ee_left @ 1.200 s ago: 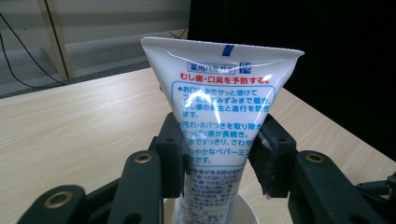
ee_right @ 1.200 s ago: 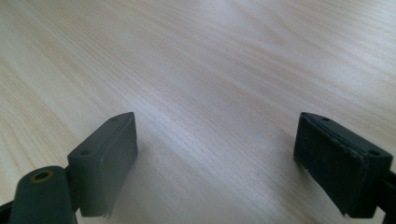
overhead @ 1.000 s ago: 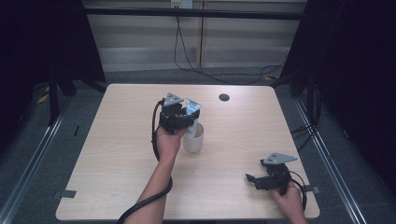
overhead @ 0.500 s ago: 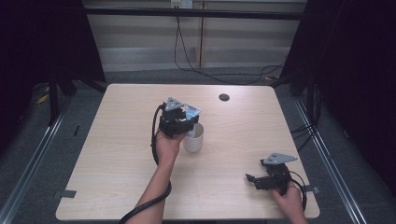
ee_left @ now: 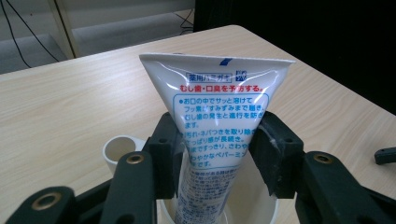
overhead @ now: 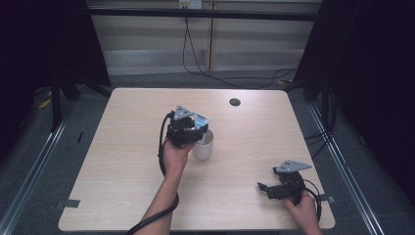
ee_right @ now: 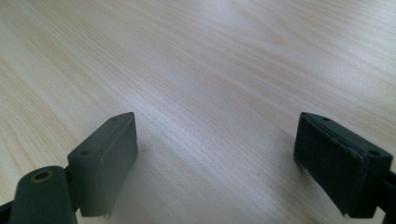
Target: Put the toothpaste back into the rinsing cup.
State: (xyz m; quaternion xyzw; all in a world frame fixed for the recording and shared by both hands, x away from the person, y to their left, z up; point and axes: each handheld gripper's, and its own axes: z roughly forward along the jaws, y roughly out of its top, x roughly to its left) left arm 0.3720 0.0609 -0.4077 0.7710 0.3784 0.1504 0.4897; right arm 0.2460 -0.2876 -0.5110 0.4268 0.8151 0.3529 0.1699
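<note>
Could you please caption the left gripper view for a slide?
Left gripper holds a toothpaste tube standing in a white cup.

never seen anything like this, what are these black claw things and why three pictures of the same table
The claws are hand-held grippers: a person holds one in each hand, and each has two black jaws. The high view looks down on the wooden table from above the person. There the left gripper is at the middle and the right gripper is near the front right corner. The other two pictures come from small cameras riding on the grippers, looking along their jaws. In the left gripper view the jaws are closed on a white toothpaste tube, whose lower end sits inside a white cup. In the right gripper view the jaws stand wide apart over bare wood, holding nothing. A small dark round spot sits near the far edge.
</note>
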